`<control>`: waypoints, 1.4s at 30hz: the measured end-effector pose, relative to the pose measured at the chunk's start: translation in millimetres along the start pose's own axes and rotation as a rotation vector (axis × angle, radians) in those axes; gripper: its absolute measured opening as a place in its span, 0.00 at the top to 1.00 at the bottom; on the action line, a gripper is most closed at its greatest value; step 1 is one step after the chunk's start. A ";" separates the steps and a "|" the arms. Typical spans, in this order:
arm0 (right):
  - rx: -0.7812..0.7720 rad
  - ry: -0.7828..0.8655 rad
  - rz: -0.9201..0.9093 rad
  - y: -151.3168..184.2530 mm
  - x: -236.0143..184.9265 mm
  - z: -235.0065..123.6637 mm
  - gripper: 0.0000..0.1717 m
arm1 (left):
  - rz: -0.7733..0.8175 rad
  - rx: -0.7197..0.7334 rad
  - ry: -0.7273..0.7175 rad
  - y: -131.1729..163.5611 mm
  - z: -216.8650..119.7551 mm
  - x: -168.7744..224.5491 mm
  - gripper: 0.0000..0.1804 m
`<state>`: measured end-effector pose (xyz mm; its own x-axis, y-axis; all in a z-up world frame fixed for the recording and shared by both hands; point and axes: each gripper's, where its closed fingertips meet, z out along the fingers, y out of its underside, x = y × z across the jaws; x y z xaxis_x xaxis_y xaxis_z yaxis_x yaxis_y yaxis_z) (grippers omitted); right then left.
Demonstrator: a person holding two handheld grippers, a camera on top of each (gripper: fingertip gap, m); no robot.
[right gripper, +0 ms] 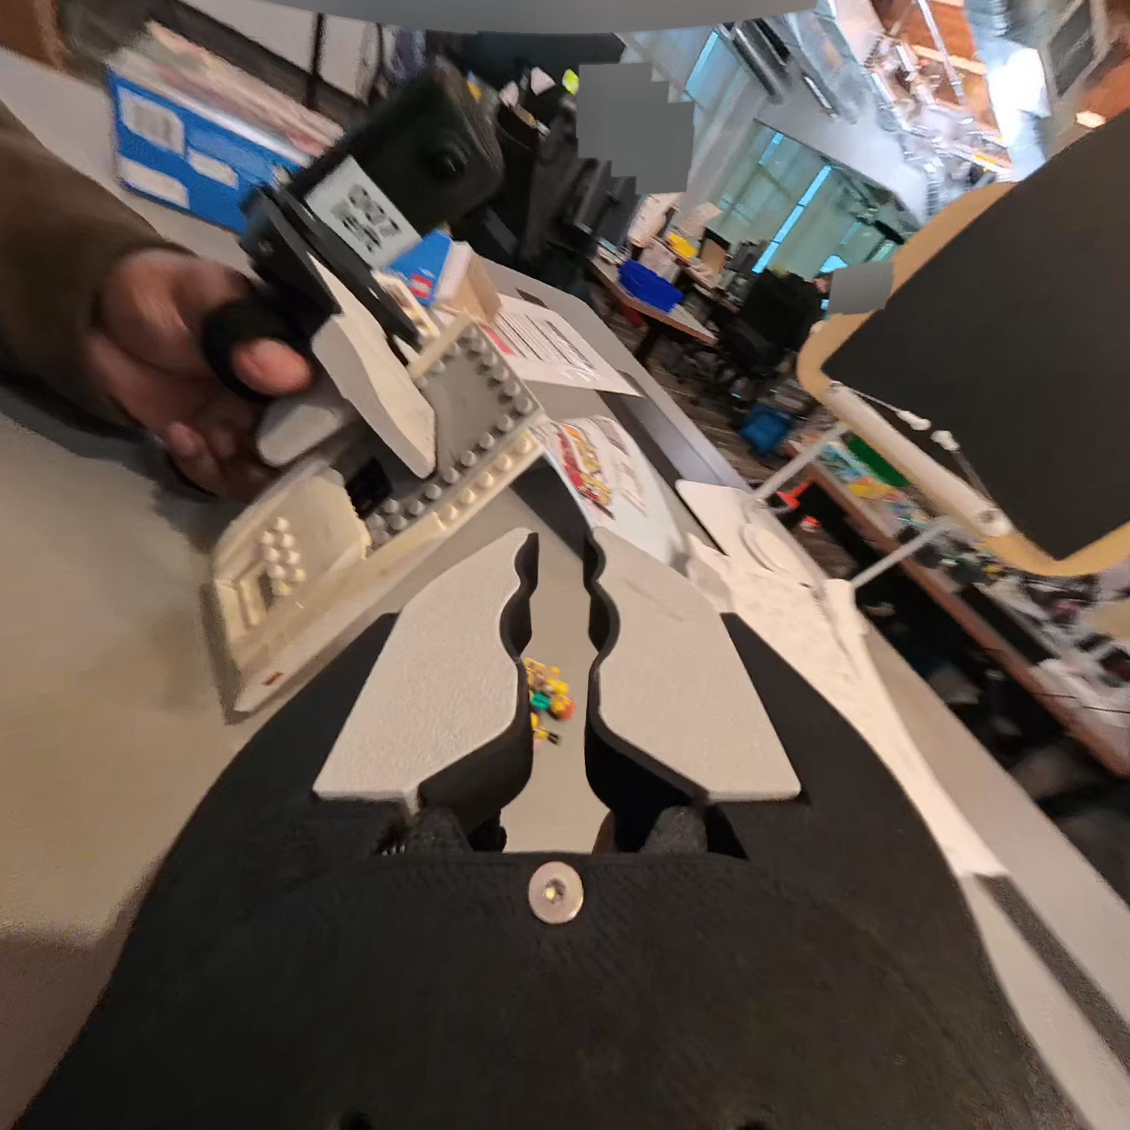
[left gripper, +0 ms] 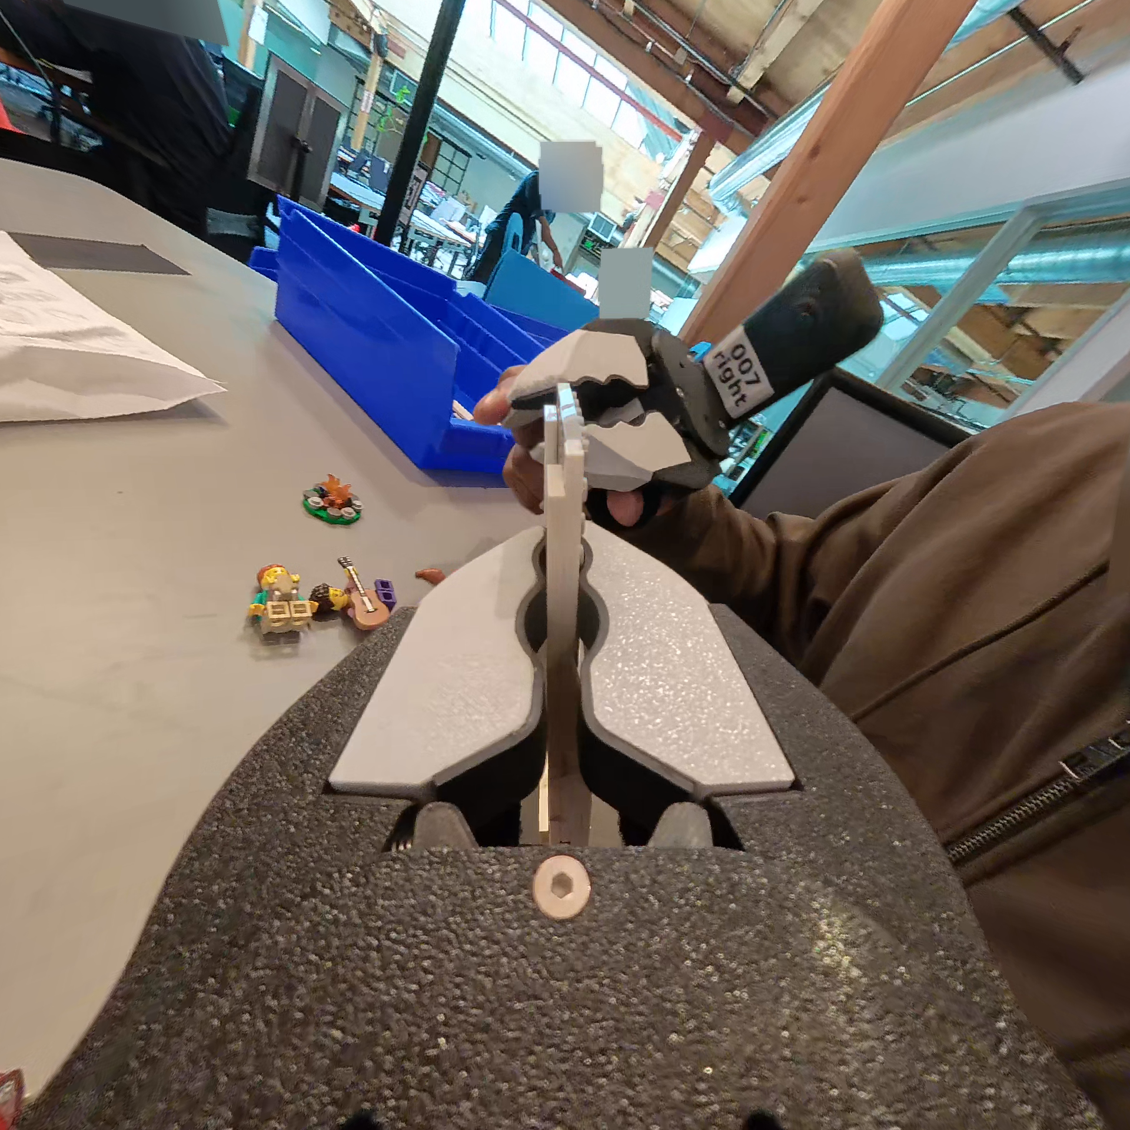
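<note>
Now my left tongs (left gripper: pixel 561 550) clamp the brick plate (left gripper: pixel 564 489) edge-on, long axis running away from me; my right tongs (right gripper: pixel 559 544) stand narrowly parted and bare at its far end.

A bright workshop with wooden beams (left gripper: pixel 819 159), high windows (left gripper: pixel 568 67), and a grey table (left gripper: pixel 153 440).

Left claw (left gripper: pixel 562 550) clamping upright tan brick plate (left gripper: pixel 565 501), right claw (left gripper: pixel 581 422) open at its top
</note>
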<state>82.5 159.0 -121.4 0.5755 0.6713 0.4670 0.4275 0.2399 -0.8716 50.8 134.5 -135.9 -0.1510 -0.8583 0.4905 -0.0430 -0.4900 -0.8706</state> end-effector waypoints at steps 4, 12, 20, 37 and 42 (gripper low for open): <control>0.093 -0.161 0.205 -13.2 -13.9 -2.3 0.88 | 0.018 -0.043 0.040 6.7 4.0 7.5 0.98; 0.125 -0.363 0.470 -17.5 -29.7 -2.9 0.95 | 0.024 -0.097 0.083 15.9 8.2 14.6 0.97; 0.131 -0.347 0.554 -13.0 -23.8 0.0 0.97 | -0.056 -0.084 0.070 15.4 9.3 7.0 0.91; 0.237 -0.313 0.702 -17.1 -2.3 -4.7 0.97 | -0.031 -0.109 0.045 16.6 9.5 7.6 0.94; 0.295 -0.290 0.758 -20.8 4.5 -6.5 0.97 | -0.068 -0.128 0.051 22.9 10.8 4.3 0.94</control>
<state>80.7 152.5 -100.2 0.4140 0.8671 -0.2772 -0.2215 -0.1994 -0.9546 59.9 118.0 -153.3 -0.1934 -0.8133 0.5488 -0.1796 -0.5205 -0.8347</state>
